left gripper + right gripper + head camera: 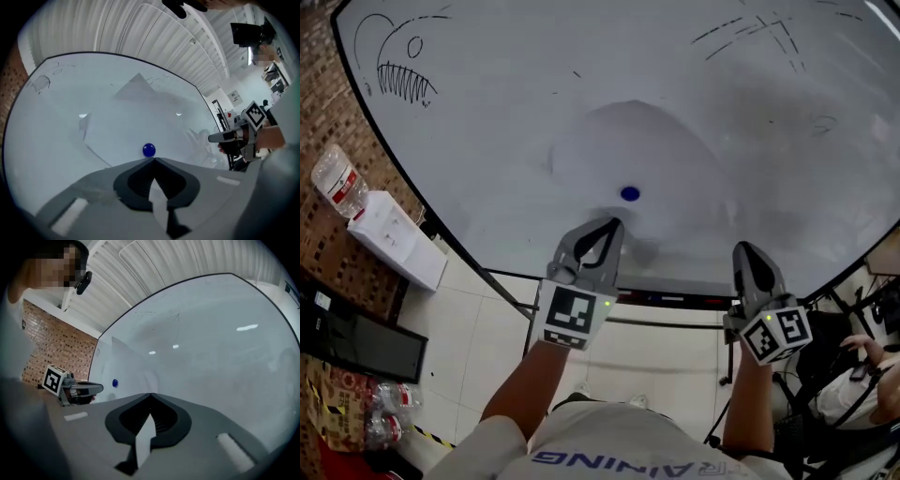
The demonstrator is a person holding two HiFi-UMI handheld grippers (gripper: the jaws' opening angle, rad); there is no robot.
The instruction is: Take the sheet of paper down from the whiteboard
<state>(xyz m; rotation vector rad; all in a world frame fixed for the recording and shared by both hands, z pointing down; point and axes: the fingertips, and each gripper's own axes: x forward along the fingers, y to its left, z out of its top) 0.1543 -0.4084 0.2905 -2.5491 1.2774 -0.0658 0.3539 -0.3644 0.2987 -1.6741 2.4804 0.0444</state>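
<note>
Both forearms reach forward, holding the grippers about level at the whiteboard [487, 112]. The left gripper [614, 223] has its jaws together and empty, with its tip just below the blue magnet [629, 194]; whether they touch cannot be told. The right gripper [742, 248], also closed on nothing, is further right, near the board's lower edge. The sheet [628, 141] lies flat on the board, faint white on white, with the magnet on its lower part. The shirt [609, 450] shows the letters "AINING". A toothy doodle [398, 70] marks the board's upper left. A bottle [336, 180] and a white box [394, 239] are at the left, beside the brick wall [56, 348], above the tiled floor [487, 309].
</note>
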